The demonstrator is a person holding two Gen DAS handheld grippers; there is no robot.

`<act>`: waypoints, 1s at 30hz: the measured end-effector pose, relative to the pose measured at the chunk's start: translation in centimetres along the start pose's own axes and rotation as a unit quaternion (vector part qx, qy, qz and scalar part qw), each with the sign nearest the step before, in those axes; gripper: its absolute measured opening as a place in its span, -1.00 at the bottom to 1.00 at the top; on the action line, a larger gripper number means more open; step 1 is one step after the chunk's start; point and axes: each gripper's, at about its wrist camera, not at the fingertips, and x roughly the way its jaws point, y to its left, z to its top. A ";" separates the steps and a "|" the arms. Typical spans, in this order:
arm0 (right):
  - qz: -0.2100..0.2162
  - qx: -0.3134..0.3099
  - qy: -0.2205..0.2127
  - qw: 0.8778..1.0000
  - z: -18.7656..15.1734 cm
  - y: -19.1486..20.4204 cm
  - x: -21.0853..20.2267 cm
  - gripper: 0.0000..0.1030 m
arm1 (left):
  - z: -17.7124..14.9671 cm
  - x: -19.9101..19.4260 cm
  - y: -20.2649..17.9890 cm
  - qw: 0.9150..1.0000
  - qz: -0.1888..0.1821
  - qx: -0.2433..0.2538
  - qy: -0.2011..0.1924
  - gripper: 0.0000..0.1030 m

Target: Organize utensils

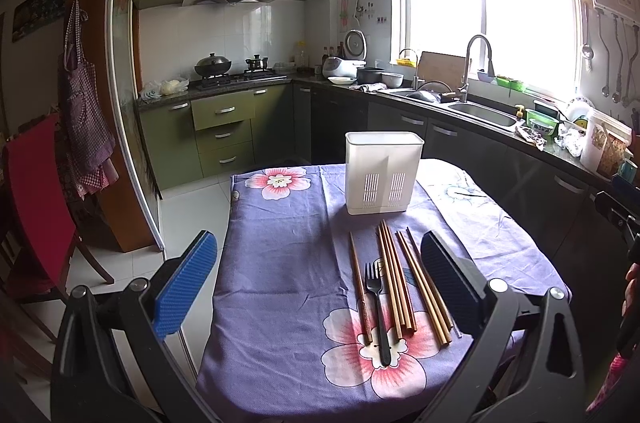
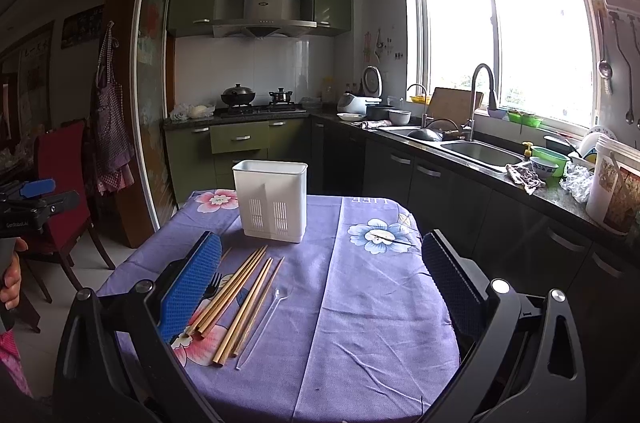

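Note:
A white slotted utensil holder (image 1: 383, 172) (image 2: 272, 199) stands upright at the far side of a table with a purple floral cloth (image 1: 280, 263) (image 2: 360, 303). In front of it lie several wooden chopsticks (image 1: 396, 283) (image 2: 240, 295), a black plastic fork (image 1: 378, 307) (image 2: 212, 285) and a clear plastic spoon (image 2: 266, 319). My left gripper (image 1: 320, 275) is open and empty, above the near part of the table, with the utensils between its fingers. My right gripper (image 2: 322, 279) is open and empty, to the right of the utensils.
A kitchen counter with a sink (image 2: 480, 153) and bowls runs along the right. A stove with pots (image 1: 236, 73) is at the back. A red chair (image 1: 36, 207) stands left of the table. The other gripper shows at the left edge of the right wrist view (image 2: 28, 207).

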 end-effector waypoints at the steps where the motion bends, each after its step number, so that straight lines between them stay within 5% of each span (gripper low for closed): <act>1: 0.000 0.000 0.000 1.000 0.0 0.0 0.0 0.93 | -0.1 0.1 -0.1 1.000 0.000 0.000 0.000 0.89; 30: -0.002 0.002 0.010 1.000 -0.5 0.0 0.8 0.93 | -0.3 0.5 -0.1 1.000 -0.004 0.001 0.009 0.89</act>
